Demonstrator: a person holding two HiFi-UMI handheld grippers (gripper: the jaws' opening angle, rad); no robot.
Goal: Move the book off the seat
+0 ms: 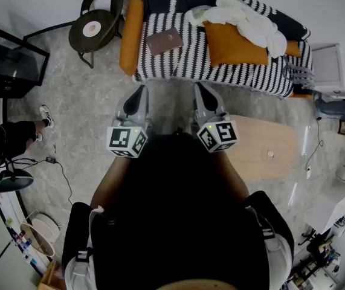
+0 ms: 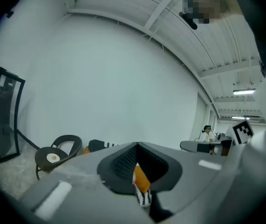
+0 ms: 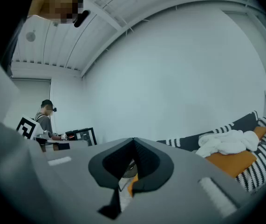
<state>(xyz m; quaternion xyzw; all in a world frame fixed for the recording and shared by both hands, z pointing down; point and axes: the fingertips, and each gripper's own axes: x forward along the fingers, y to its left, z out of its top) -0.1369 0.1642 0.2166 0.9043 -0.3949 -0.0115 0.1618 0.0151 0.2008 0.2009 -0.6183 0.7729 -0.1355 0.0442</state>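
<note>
A brown book (image 1: 164,41) lies flat on the left part of the black-and-white striped sofa seat (image 1: 178,62). My left gripper (image 1: 139,93) and right gripper (image 1: 201,89) hang side by side over the floor just in front of the sofa, both pointing at it. Neither touches the book. In the left gripper view the left gripper (image 2: 137,146) has its jaws together with nothing between them. The right gripper (image 3: 133,141) looks the same in the right gripper view, shut and empty. The book does not show in either gripper view.
An orange cushion (image 1: 235,44) and a white cloth (image 1: 251,18) lie on the sofa's right half. A black chair (image 1: 96,24) stands left of the sofa, with a black glass cabinet (image 1: 9,62) further left. A low wooden table (image 1: 260,147) is at my right. A person's leg (image 1: 18,132) is at the left.
</note>
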